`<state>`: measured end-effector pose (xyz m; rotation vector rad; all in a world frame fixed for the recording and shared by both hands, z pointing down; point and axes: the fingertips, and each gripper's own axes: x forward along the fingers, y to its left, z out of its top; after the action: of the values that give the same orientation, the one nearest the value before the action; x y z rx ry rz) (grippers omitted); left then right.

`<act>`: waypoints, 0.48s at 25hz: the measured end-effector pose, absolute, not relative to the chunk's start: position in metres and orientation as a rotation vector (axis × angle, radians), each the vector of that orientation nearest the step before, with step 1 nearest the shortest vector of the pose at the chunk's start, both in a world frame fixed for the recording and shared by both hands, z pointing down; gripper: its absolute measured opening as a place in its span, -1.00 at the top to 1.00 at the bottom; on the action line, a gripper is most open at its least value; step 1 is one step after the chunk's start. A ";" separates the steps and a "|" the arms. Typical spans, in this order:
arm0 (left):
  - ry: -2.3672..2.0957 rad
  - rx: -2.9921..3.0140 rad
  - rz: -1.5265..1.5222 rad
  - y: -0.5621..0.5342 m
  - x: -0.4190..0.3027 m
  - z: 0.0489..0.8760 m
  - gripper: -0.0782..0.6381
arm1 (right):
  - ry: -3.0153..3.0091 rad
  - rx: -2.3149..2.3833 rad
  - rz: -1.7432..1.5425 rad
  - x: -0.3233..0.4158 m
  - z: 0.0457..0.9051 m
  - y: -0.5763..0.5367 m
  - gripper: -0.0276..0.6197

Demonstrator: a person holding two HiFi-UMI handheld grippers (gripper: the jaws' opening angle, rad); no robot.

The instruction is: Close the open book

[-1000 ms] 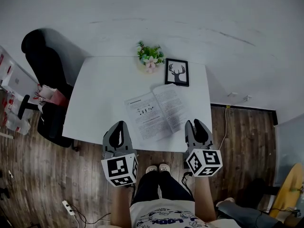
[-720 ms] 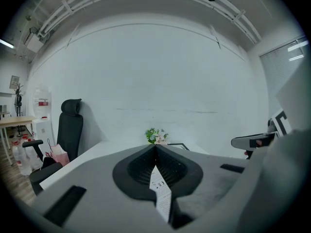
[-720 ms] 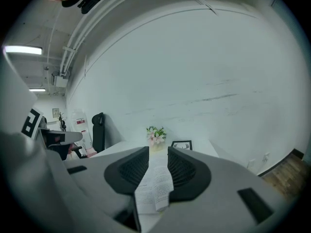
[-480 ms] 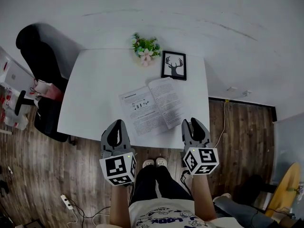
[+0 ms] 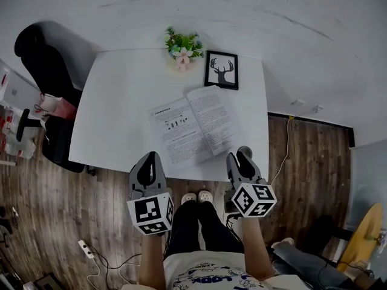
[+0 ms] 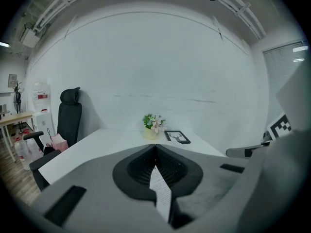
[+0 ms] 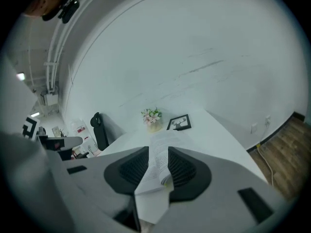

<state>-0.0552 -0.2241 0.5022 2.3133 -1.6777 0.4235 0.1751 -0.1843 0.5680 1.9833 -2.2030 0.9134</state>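
Open book (image 5: 193, 128) lies flat at centre of the tabletop (image 5: 121, 107), toward its 6 o'clock edge. Left gripper (image 5: 149, 162), at the book's 7 o'clock, has jaw tips together, nothing held. Right gripper (image 5: 240, 157), at 5 o'clock, has jaws slightly apart, gripping nothing.

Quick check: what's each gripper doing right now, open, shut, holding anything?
Left gripper: shut, holding nothing.
Right gripper: open; the book shows through the gap between its jaws, not gripped.
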 end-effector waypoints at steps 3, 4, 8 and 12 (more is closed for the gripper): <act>-1.669 2.308 0.438 -0.222 -0.053 0.508 0.72 | -2.208 1.995 1.087 0.176 0.586 -0.182 0.54; -1.667 2.307 0.440 -0.221 -0.052 0.510 0.72 | -2.206 1.999 1.150 0.176 0.593 -0.182 0.53; -1.659 2.305 0.447 -0.218 -0.050 0.514 0.72 | -2.184 2.002 1.342 0.179 0.616 -0.181 0.46; -1.662 2.304 0.450 -0.217 -0.049 0.514 0.72 | -2.184 1.989 1.452 0.180 0.628 -0.184 0.39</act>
<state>-0.0493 -0.2173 0.5138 2.3039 -1.6624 0.4495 0.1803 -0.1841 0.6279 1.9886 -2.1835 1.4516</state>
